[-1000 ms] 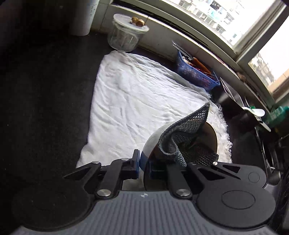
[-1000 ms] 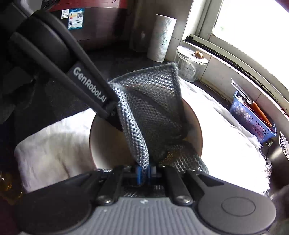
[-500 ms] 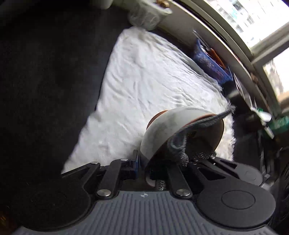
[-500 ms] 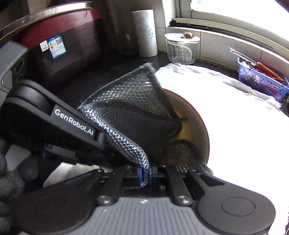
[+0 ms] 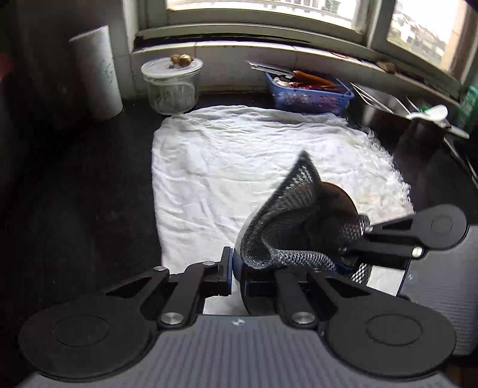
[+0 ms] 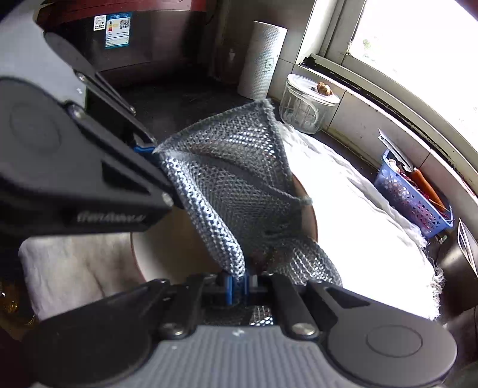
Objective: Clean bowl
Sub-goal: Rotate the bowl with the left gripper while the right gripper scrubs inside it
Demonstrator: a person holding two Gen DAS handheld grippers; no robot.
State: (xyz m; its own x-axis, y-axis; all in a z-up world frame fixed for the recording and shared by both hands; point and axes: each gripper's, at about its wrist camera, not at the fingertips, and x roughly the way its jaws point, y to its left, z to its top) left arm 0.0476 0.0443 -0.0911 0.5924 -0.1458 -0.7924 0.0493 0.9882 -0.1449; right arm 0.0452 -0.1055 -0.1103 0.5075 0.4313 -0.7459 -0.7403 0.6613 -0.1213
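Grey mesh cloth (image 6: 239, 191) is pinched tight in my right tongs (image 6: 239, 283), stuffed down into the bowl (image 6: 167, 247). My left tongs (image 5: 236, 268) are clamped on the bowl's rim. A second ago I had it tipped right over; now it's swung back nearer level above the white towel (image 5: 224, 167) on the desk (image 5: 74, 194), so I reckon I'm still mid-scrub. The brown inside is mostly hidden, can't tell if it's clean.

Dark countertop (image 5: 74, 194). White towel (image 5: 239, 155) spread at centre. Window (image 5: 269, 9) at 12 o'clock, bright daylight. Tiled sill (image 5: 239, 47) below. Paper roll (image 5: 95, 71) at 10 o'clock, blue basket (image 5: 310, 95) at 1 o'clock.
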